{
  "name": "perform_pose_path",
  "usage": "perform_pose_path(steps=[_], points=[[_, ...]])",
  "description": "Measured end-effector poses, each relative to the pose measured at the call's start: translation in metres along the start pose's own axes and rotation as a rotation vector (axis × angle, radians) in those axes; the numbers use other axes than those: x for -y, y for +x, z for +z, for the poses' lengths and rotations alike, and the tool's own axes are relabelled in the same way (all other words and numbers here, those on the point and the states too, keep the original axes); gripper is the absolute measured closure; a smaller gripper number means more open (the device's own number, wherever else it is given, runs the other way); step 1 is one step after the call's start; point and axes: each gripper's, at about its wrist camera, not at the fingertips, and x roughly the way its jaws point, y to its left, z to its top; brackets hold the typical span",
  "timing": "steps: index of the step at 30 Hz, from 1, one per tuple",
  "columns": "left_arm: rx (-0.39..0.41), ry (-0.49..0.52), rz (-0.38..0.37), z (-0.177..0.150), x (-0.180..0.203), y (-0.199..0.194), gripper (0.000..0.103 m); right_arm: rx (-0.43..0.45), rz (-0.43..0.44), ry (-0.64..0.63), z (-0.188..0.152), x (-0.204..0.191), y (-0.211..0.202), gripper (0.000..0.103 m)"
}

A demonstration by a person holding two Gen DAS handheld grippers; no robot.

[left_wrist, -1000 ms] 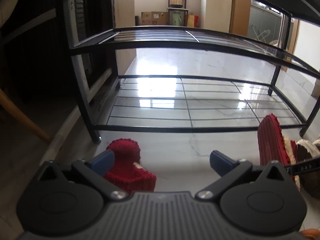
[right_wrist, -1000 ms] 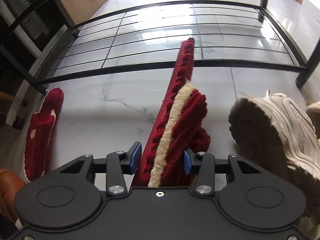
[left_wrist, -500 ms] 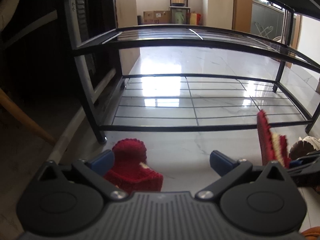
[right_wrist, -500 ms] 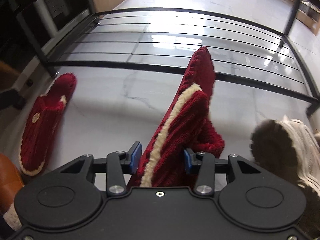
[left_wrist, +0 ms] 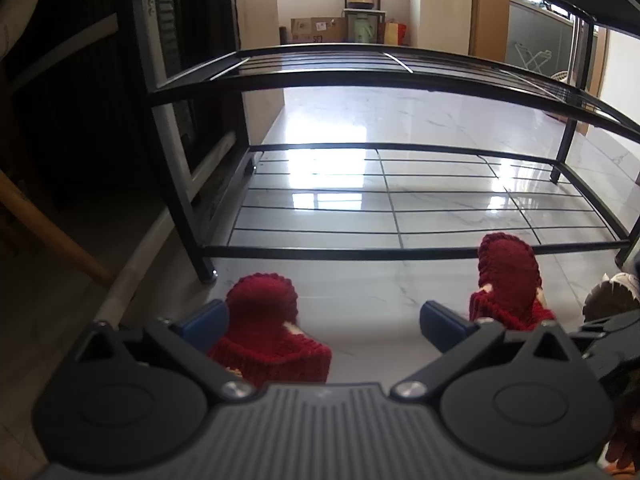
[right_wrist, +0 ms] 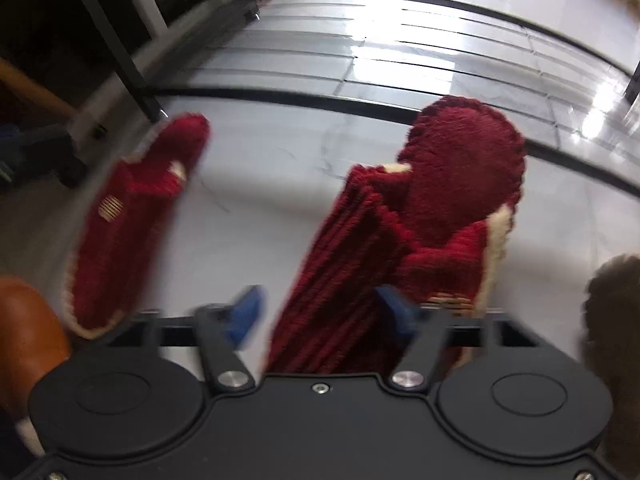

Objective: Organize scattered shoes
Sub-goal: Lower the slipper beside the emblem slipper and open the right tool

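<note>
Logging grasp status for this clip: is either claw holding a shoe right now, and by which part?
Neither. The right claw is opening around the heel end of a red slipper, pads clear. The left claw stands open over the other red slipper.

Right gripper (right_wrist: 320, 314) opening (left (left_wrist: 322, 322) agape)

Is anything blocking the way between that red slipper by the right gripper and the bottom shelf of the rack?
Nothing visible does. The red slipper lies just before the bottom shelf, with only bare floor between, and the shelf's wires hold nothing.
</note>
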Motion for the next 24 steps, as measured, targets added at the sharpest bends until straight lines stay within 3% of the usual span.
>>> perform_pose_path(steps=[3, 7, 12, 17, 24], points=[[-0.015, -0.007, -0.007, 0.0, -0.001, 0.004, 0.001, 0.035, 0.026, 0.086, 0.007, 0.006, -0.018, 0.0], [-0.019, -0.002, -0.006, 0.0, -0.001, 0.007, 0.001, 0.023, 0.013, 0.208, 0.019, 0.018, -0.026, 0.0], [-0.023, -0.002, -0.003, 0.0, -0.002, 0.009, 0.001, 0.011, -0.026, 0.208, 0.022, 0.018, -0.028, 0.0], [-0.025, -0.004, 0.0, 0.0, -0.002, 0.009, 0.001, 0.065, -0.027, 0.185, 0.024, 0.019, -0.038, 0.0], [-0.025, 0.002, 0.001, -0.001, 0.0, 0.009, 0.001, 0.075, -0.127, 0.321, 0.024, 0.057, -0.043, 0.0]])
